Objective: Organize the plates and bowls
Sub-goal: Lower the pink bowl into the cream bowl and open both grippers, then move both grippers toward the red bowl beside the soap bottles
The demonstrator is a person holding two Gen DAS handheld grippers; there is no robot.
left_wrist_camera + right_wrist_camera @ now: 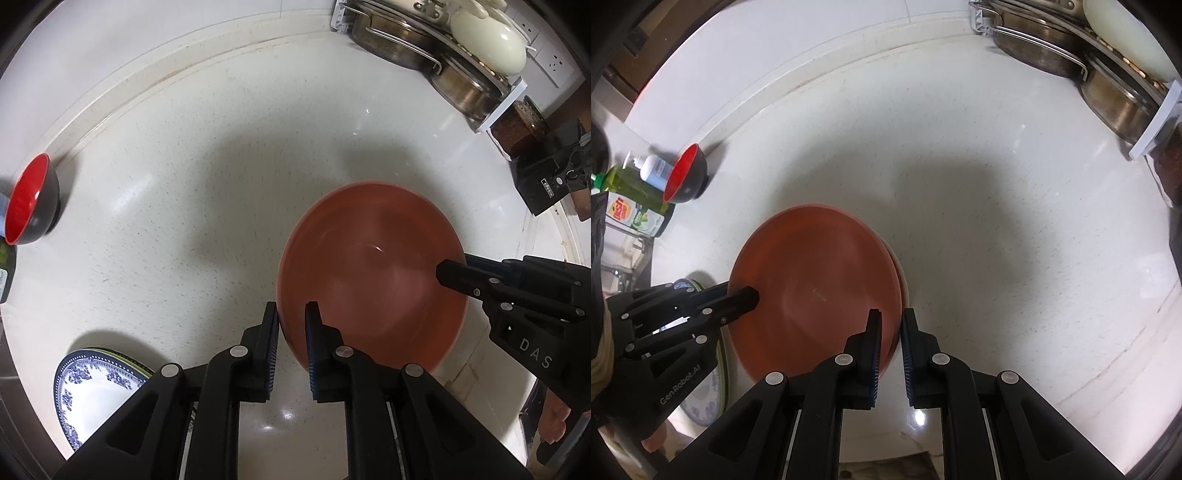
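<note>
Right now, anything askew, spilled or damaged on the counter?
No spill or damage visible. The orange plate is held at both edges by the left hand-held gripper and the right hand-held gripper. Odd one: the red-and-black bowl appears tipped on its side by the back ledge.

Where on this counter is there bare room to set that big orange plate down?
The widest bare stretch of counter lies between the orange plate, the red-and-black bowl and the back ledge. It is crowded at the far right by the steel pans, and near left by the blue-patterned plate. Bottles crowd the spot beside the bowl.
</note>
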